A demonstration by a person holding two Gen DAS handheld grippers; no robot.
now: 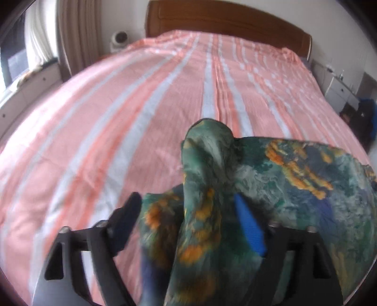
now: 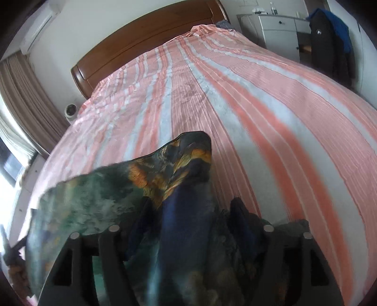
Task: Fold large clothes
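A large green, blue and orange patterned garment (image 1: pixel 294 169) is held up over the bed between both grippers. My left gripper (image 1: pixel 188 207) has its blue-padded fingers (image 1: pixel 249 228) on either side of a bunched fold of the garment, which pokes up beyond the tips. In the right wrist view the same garment (image 2: pixel 99 195) stretches away to the left. My right gripper (image 2: pixel 190 207) grips another bunched corner, with cloth draped over both fingers.
A bed with a pink and white striped cover (image 1: pixel 141 106) fills both views, with a wooden headboard (image 1: pixel 223 21) at the far end. A white dresser (image 2: pixel 280 30) and dark hanging clothes (image 2: pixel 329 40) stand on the right. Curtains (image 1: pixel 77 33) and a small fan (image 1: pixel 120 38) are on the left.
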